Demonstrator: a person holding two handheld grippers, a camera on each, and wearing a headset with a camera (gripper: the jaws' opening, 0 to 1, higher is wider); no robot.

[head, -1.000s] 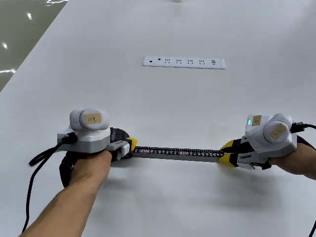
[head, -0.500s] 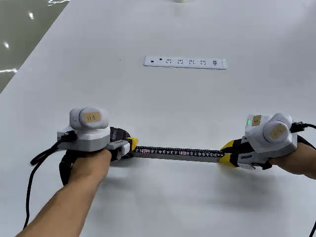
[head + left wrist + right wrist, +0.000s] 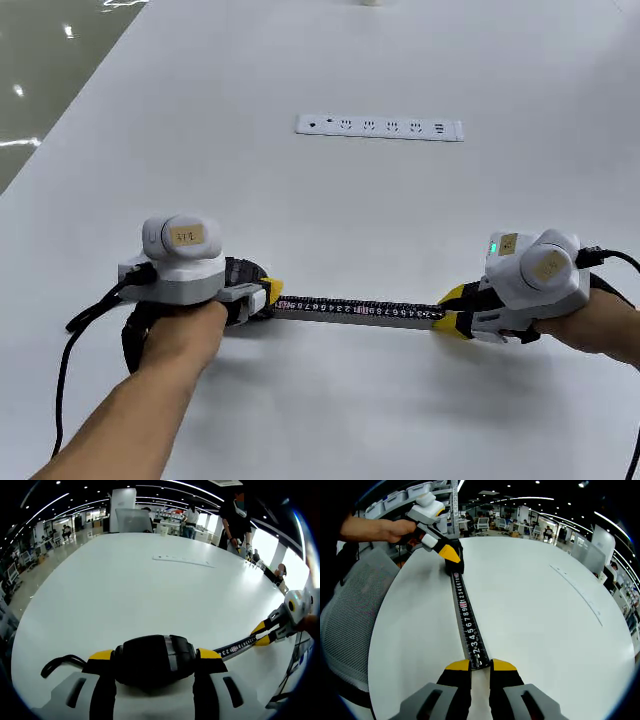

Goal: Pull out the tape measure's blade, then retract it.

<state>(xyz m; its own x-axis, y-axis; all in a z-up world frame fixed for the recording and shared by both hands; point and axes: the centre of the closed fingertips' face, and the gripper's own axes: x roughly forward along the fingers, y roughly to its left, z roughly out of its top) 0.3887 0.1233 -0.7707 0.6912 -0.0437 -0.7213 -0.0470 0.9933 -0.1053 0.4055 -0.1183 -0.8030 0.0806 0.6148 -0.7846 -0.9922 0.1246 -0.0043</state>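
Half done: blade (image 3: 355, 308) drawn out, retraction pending. Left hand-held gripper (image 3: 258, 296) clamps case (image 3: 155, 657), right hand-held gripper (image 3: 452, 313) pinches blade tip; both on counter (image 3: 300, 210), person's side of power strip (image 3: 380, 127).

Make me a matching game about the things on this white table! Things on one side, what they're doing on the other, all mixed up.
Things:
1. tape measure case
2. blade
3. power strip
4. right gripper

States:
A. lies alone, farther up the table
B. shut on the blade's end
C. clamped in the jaws of the left gripper
D. pulled out, numbers showing

Pairs: 1-C, 2-D, 3-A, 4-B
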